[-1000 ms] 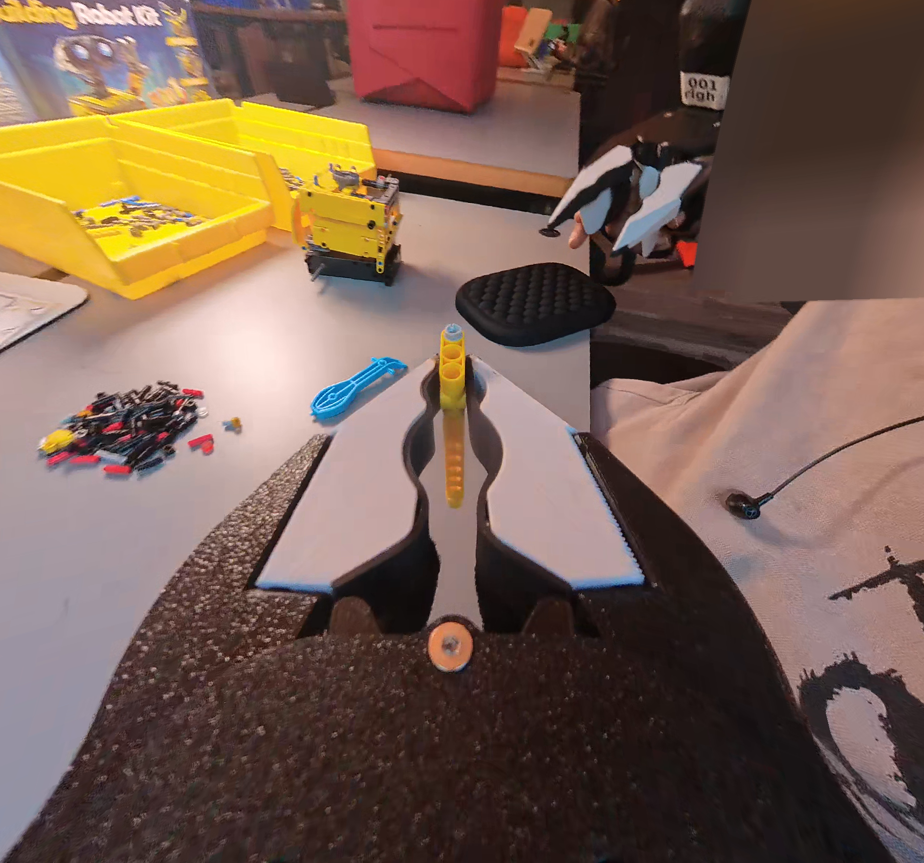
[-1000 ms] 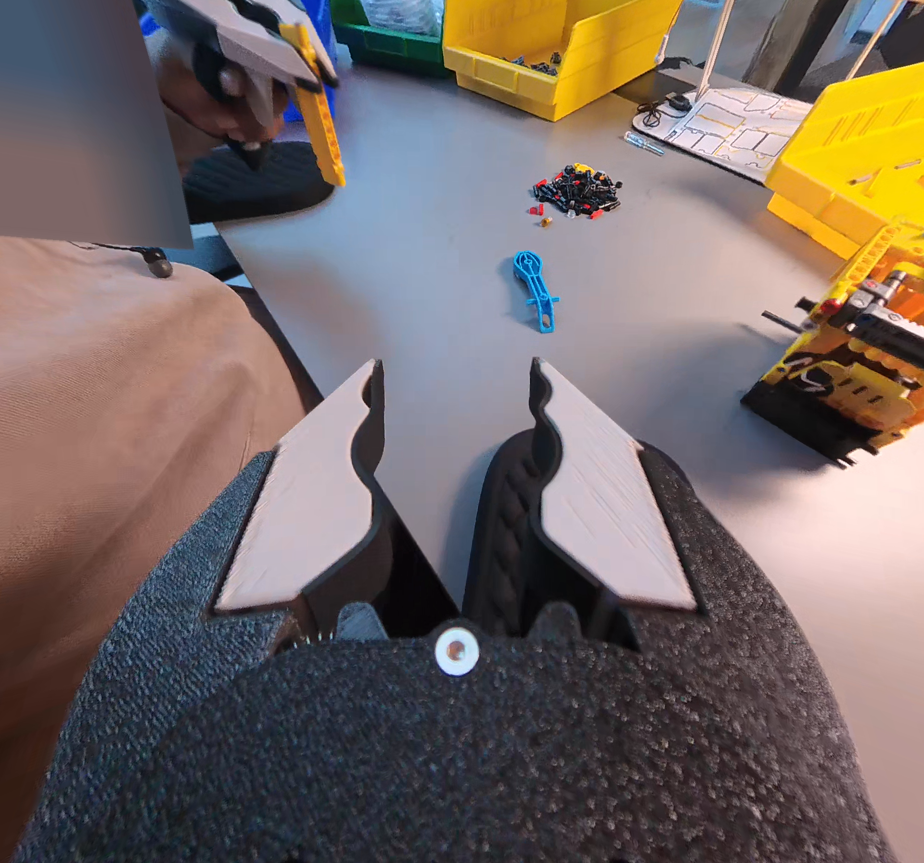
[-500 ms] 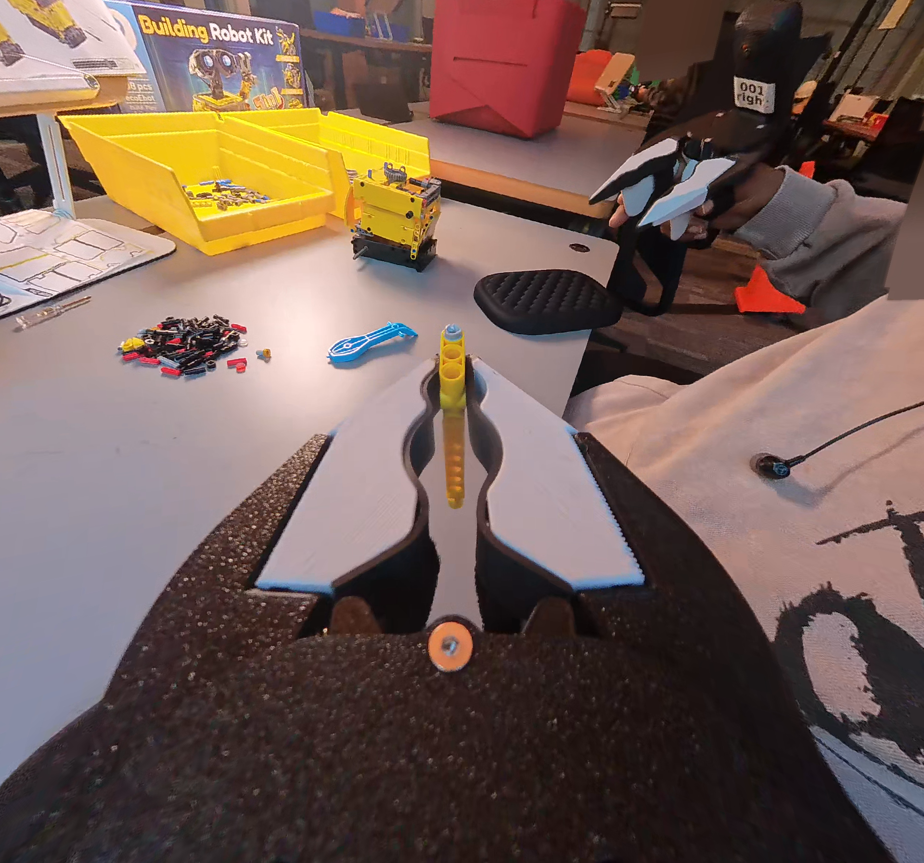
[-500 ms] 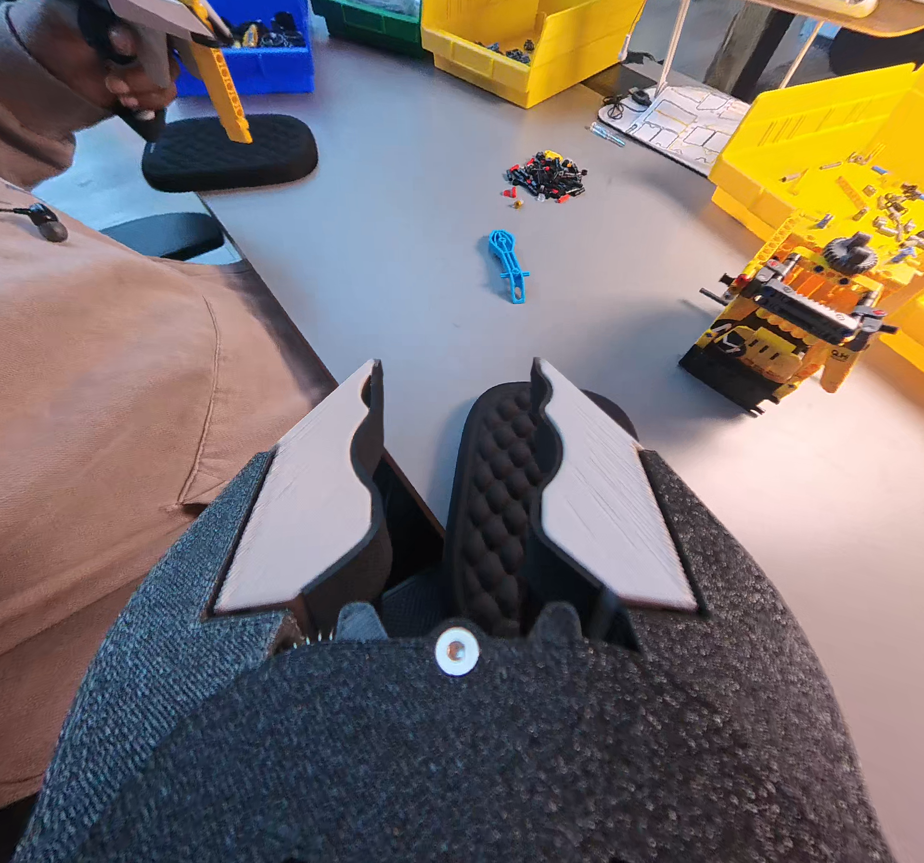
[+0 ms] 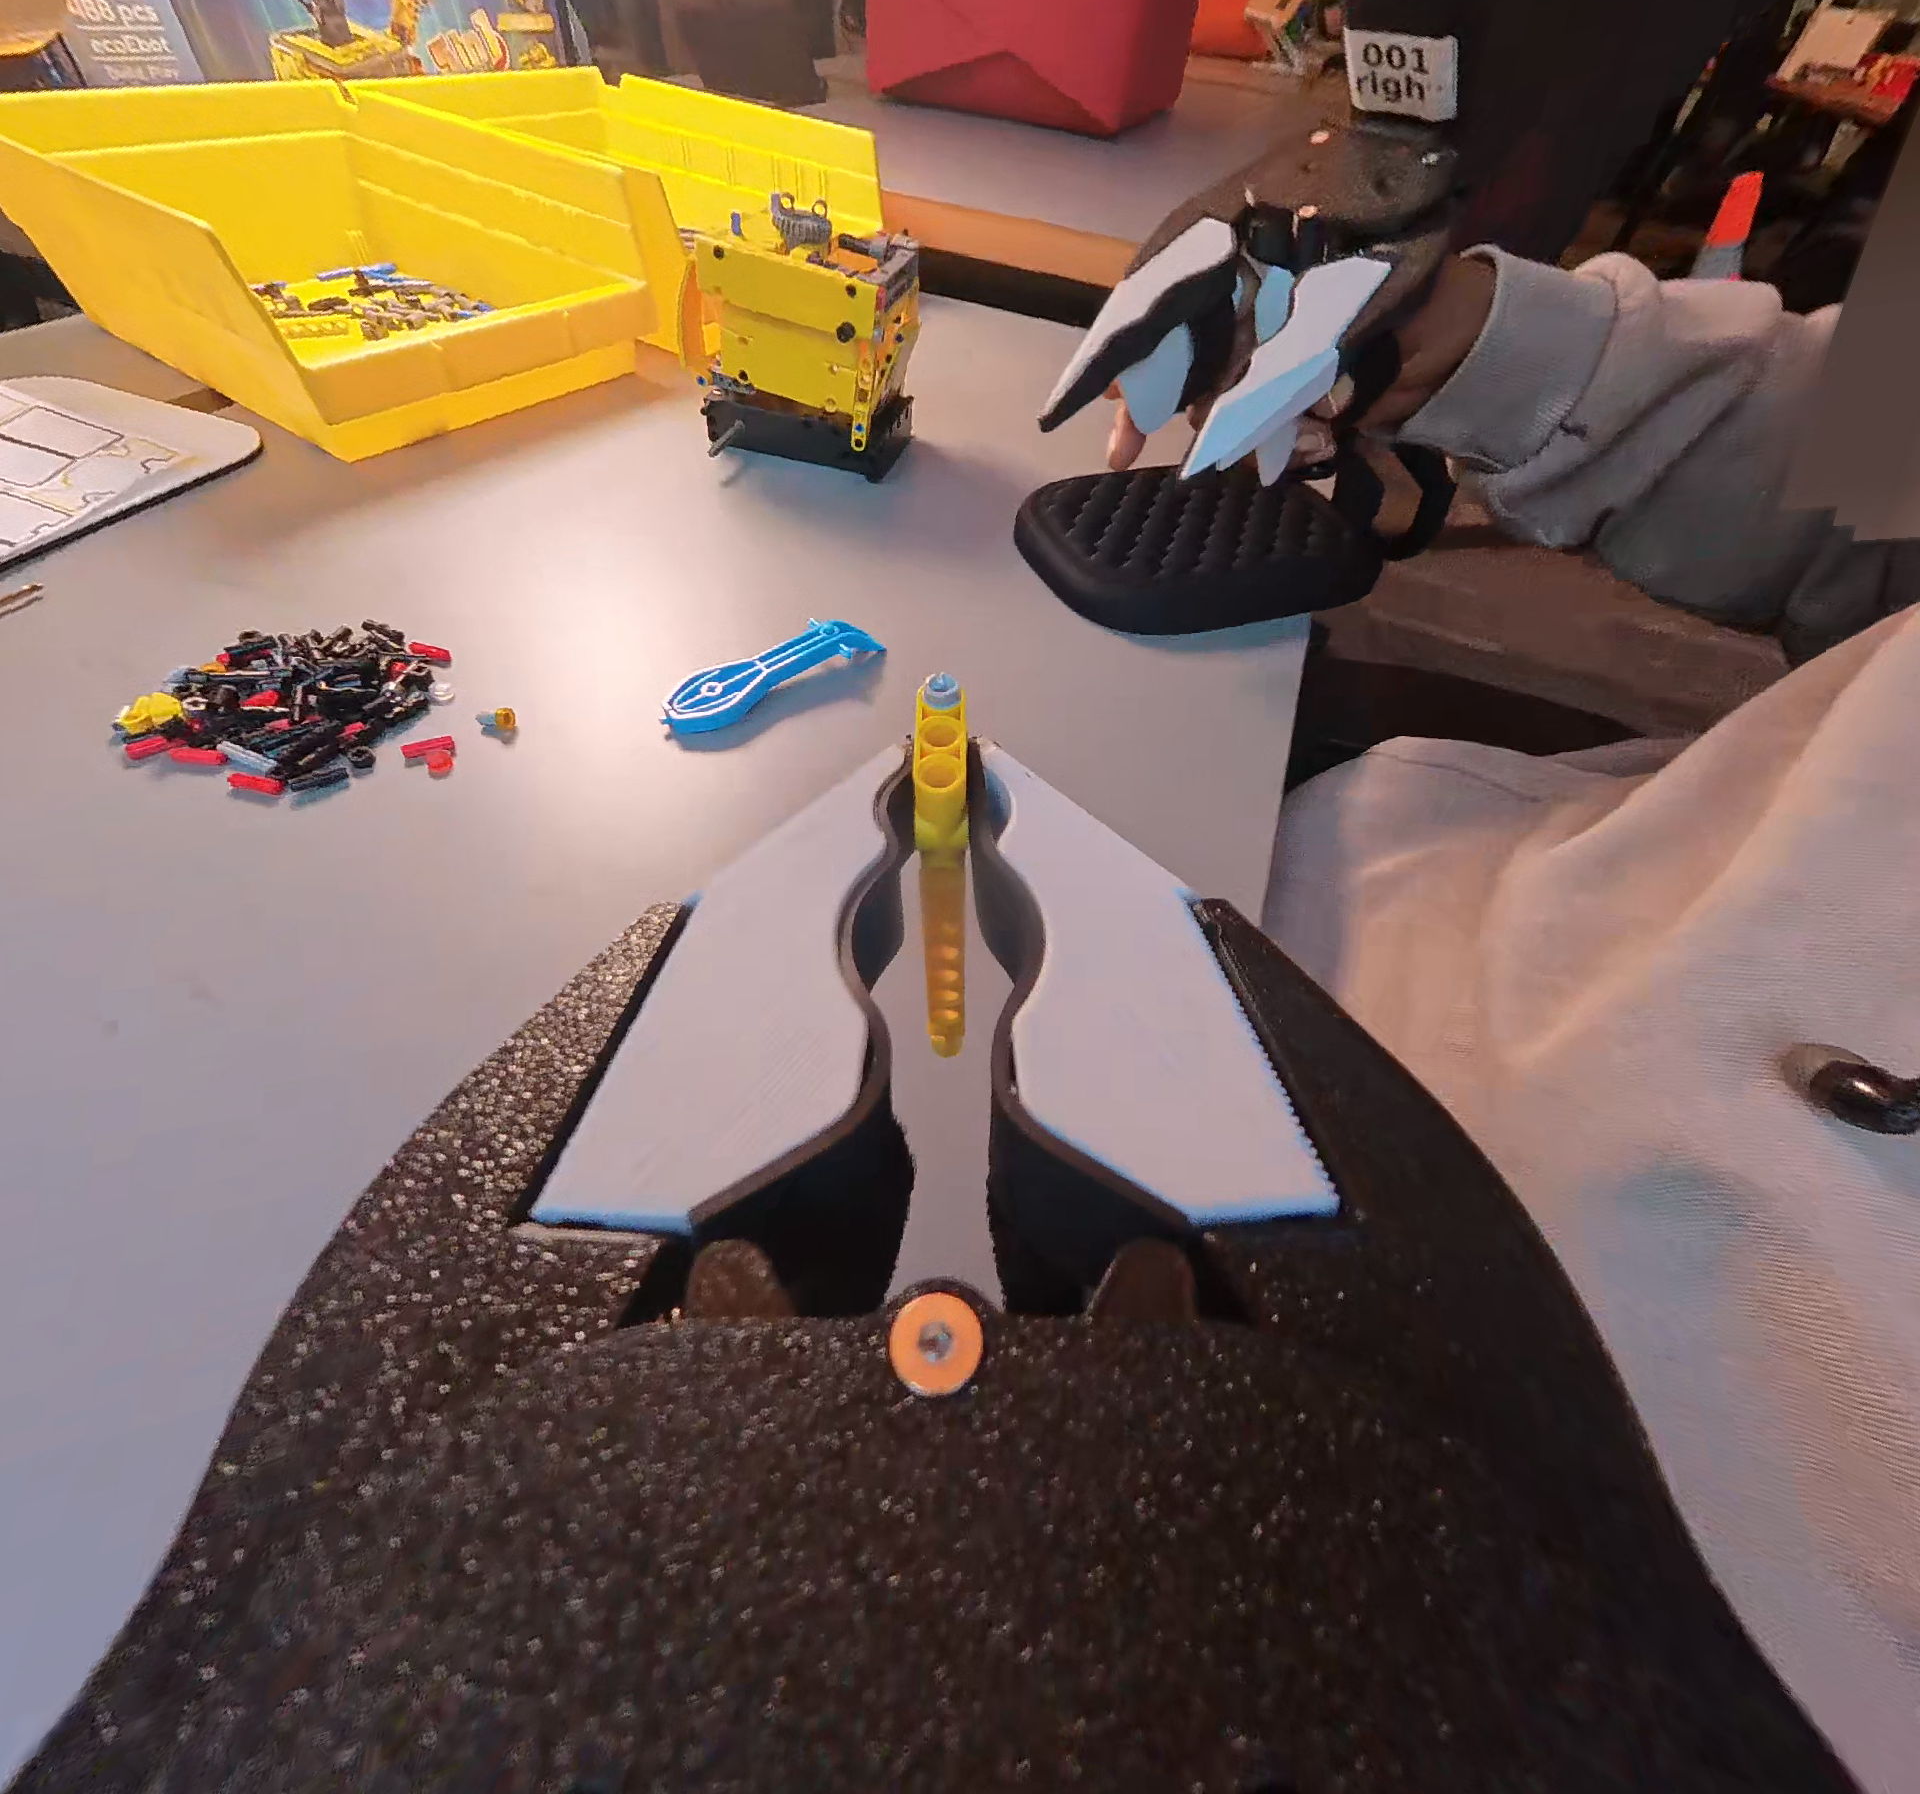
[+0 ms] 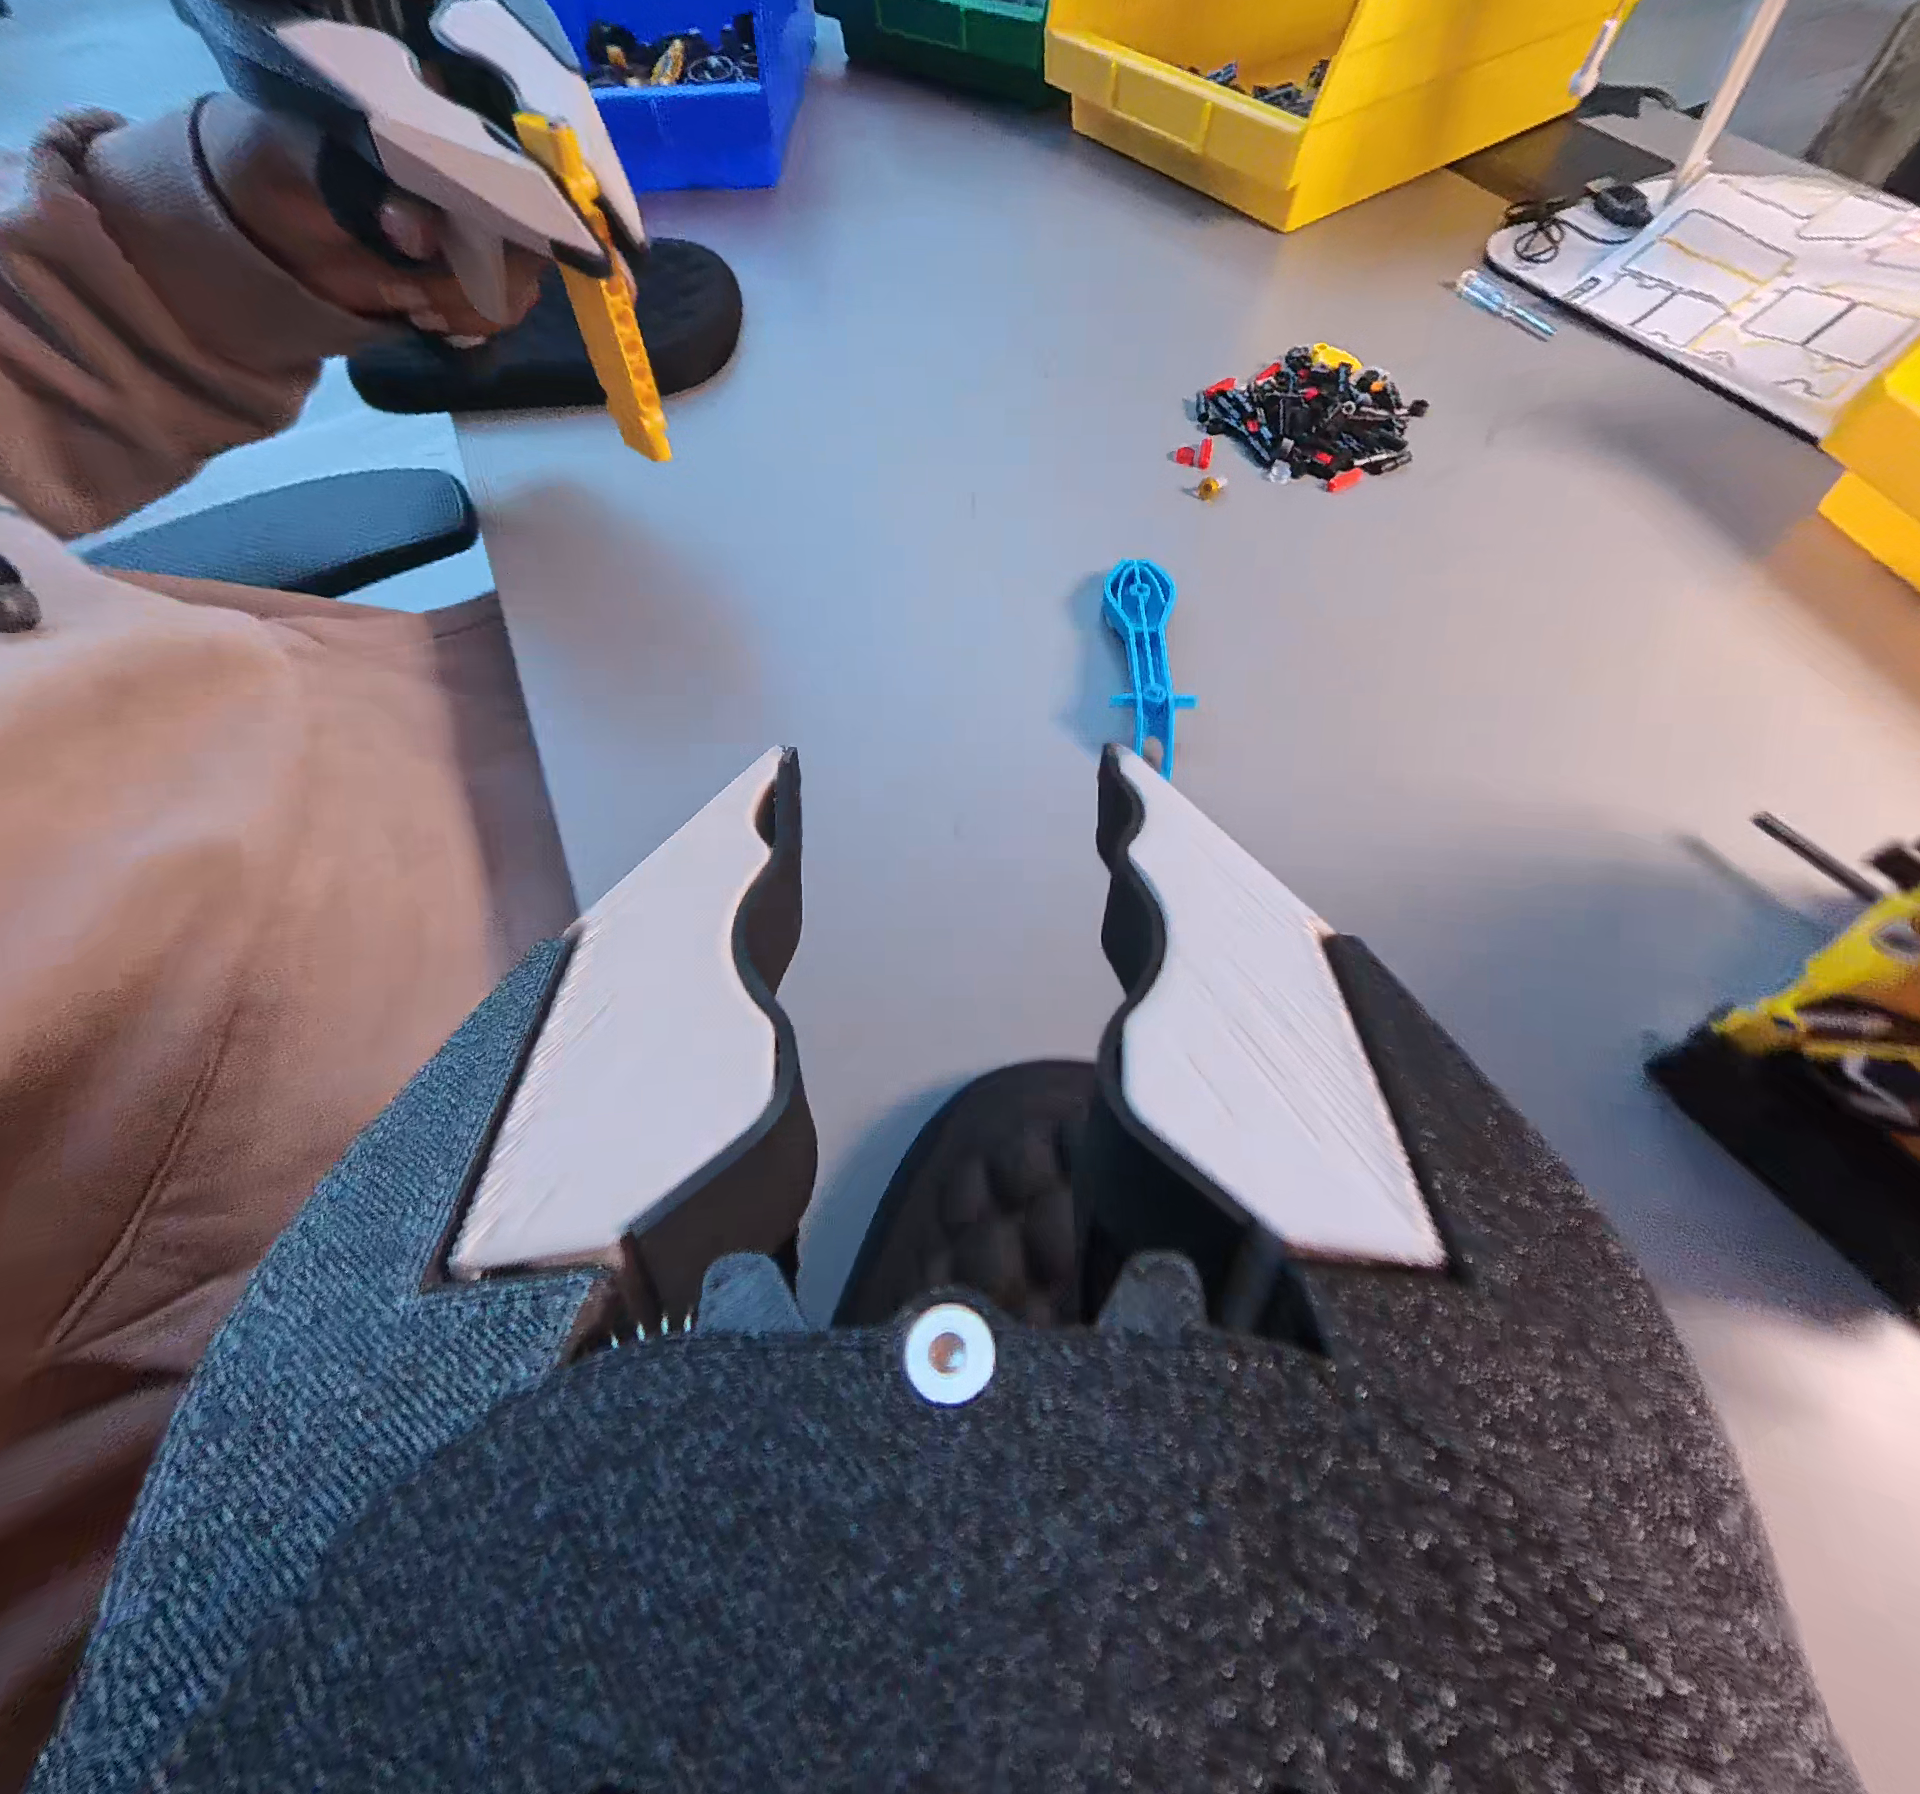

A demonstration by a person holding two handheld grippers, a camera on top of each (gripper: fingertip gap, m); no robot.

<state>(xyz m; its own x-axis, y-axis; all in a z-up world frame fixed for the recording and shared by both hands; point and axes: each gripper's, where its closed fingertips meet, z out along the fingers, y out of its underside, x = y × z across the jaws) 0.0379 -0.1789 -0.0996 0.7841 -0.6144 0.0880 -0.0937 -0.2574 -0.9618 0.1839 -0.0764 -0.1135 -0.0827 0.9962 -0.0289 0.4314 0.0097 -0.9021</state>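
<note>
In the left wrist view, a yellow parts bin (image 5: 343, 290) is sitting at the far left of the grey counter (image 5: 364, 913), with loose small parts lying in its bottom. Nearer, a pile of small black and red connector pins (image 5: 281, 705) is lying on the counter, with a blue plastic separator tool (image 5: 764, 679) just to its right. Behind these, a partly built yellow brick model (image 5: 805, 347) is standing upright beside the bin.

The left hand-held gripper (image 5: 940, 788) is holding a long yellow holed beam (image 5: 943, 871) pinched between its closed fingers, a small grey pin showing at the beam's far end; the beam is hanging clear above the counter. So the beam is already picked up, and it is not yet joined to the model, which is standing well apart from it.

To the right, a black dimpled pad (image 5: 1195, 539) is resting on the counter's corner. The right hand-held gripper (image 6: 945, 788) is hovering over that pad with its fingers spread wide and nothing between them.
</note>
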